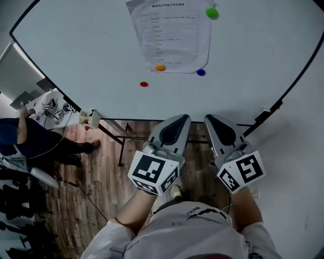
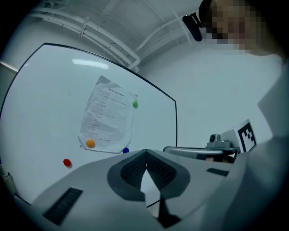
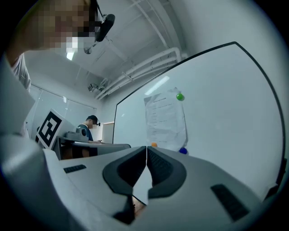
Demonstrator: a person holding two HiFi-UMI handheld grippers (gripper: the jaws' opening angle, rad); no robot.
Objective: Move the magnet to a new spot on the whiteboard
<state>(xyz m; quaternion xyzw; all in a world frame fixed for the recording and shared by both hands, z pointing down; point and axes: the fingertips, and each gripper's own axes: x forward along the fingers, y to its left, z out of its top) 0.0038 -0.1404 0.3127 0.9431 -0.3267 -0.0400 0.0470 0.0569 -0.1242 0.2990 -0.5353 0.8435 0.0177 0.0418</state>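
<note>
A whiteboard (image 1: 91,55) fills the upper head view. A printed sheet (image 1: 172,35) hangs on it under a green magnet (image 1: 212,13), an orange magnet (image 1: 160,67) and a blue magnet (image 1: 201,72). A red magnet (image 1: 144,84) sits alone on the bare board, lower left of the sheet. My left gripper (image 1: 183,118) and right gripper (image 1: 208,119) are held side by side below the board's bottom edge, well short of the magnets. Both have their jaws shut with nothing between them. In the left gripper view the red magnet (image 2: 67,162) lies left of the shut tips (image 2: 146,152).
A person (image 1: 30,139) sits at a desk at the left. A small box (image 1: 89,119) rests on the board's lower left tray. The board's stand legs (image 1: 120,146) reach down onto the wooden floor (image 1: 96,187). A white wall (image 1: 304,152) is on the right.
</note>
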